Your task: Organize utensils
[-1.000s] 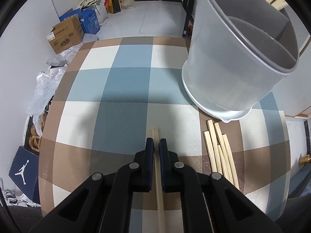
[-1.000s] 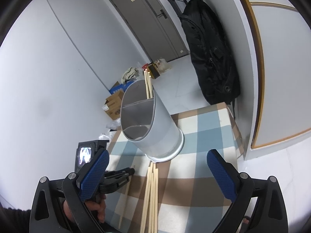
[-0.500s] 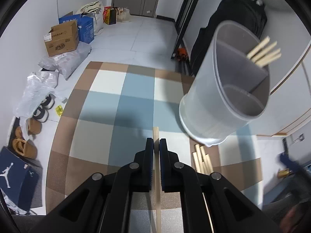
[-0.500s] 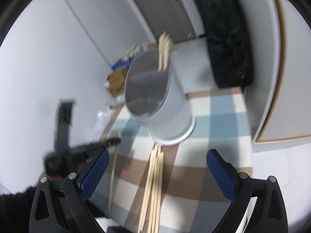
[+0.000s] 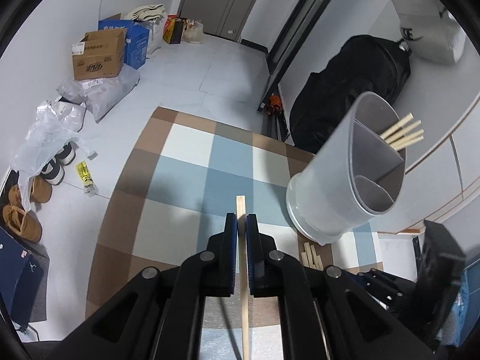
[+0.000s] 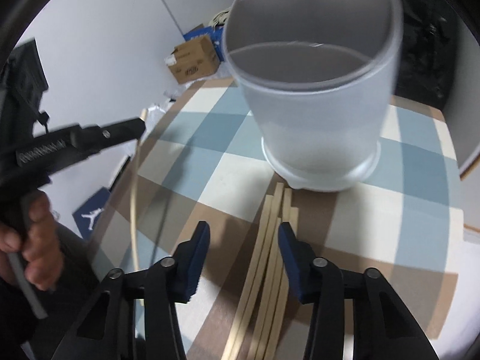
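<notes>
At the bottom centre of the left wrist view, your left gripper point(image 5: 241, 225) is pinching a single wooden chopstick point(image 5: 242, 273) between its narrow jaws, the stick running up the middle of the frame with its tip poking out just past the blue pads point(image 5: 231, 240). In the right wrist view the same gripper point(image 6: 141, 124) is coming in from the left edge, raised above the counter point(image 6: 420, 210), and the chopstick point(image 6: 133, 204) is hanging down from it toward the bottom of the frame. Your right gripper point(image 6: 243, 234) is sitting at the bottom centre of its own view with the jaws standing wide and gripping nothing, poised over the loose chopsticks point(image 6: 270, 264) that are lying bundled on the checked cloth; whether the pads are touching them I cannot tell. Those same sticks point(image 5: 310, 255) are peeking out at the lower right of the left view, just beside the holder's base. Beyond them, the grey utensil holder point(image 6: 315, 114) is standing upright on the counter in the upper centre of the right view, divided into compartments. In the left view the holder point(image 5: 339, 186) is at the right, and several chopsticks point(image 5: 403, 133) are already leaning out of its farthest compartment. Farther off, at the upper left of the left view, cardboard boxes point(image 5: 99, 55) are resting on the floor, and a black bag point(image 5: 357, 81) is leaning against the wall at the upper right.
</notes>
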Action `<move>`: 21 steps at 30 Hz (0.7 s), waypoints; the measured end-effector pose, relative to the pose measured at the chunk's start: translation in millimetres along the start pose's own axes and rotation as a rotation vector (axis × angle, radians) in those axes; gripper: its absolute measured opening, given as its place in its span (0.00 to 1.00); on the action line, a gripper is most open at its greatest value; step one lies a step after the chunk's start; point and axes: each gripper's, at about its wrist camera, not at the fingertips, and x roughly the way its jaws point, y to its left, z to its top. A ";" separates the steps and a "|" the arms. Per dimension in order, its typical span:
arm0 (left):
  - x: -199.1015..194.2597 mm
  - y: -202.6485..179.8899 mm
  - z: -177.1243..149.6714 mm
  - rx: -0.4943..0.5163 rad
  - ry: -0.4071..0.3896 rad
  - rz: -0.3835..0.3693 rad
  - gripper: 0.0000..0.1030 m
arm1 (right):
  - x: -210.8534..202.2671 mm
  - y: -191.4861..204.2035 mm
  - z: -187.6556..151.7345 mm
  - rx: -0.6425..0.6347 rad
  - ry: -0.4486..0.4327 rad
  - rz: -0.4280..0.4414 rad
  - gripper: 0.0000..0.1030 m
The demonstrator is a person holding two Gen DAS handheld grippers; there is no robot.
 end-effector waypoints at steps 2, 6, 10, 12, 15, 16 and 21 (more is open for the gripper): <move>0.1 4.8 2.9 -0.010 -0.003 -0.006 0.02 | 6.9 0.9 2.0 -0.001 0.006 -0.010 0.39; 1.1 11.0 4.9 -0.033 0.000 -0.022 0.02 | 15.6 -1.9 8.0 0.008 0.018 -0.020 0.39; -0.6 13.2 4.9 -0.038 -0.001 -0.030 0.02 | 19.2 1.6 12.5 0.001 0.028 -0.034 0.39; -3.3 13.7 5.4 -0.038 -0.009 -0.034 0.02 | 21.2 5.8 12.8 -0.013 0.037 -0.036 0.39; -6.3 14.5 5.9 -0.040 -0.018 -0.038 0.02 | 23.9 16.5 11.3 -0.052 0.046 -0.087 0.37; -6.9 14.6 6.0 -0.039 -0.021 -0.038 0.02 | 23.3 17.8 10.6 -0.058 0.043 -0.093 0.37; -8.9 15.5 5.6 -0.039 -0.026 -0.045 0.02 | 16.3 31.2 9.4 -0.092 0.008 -0.107 0.36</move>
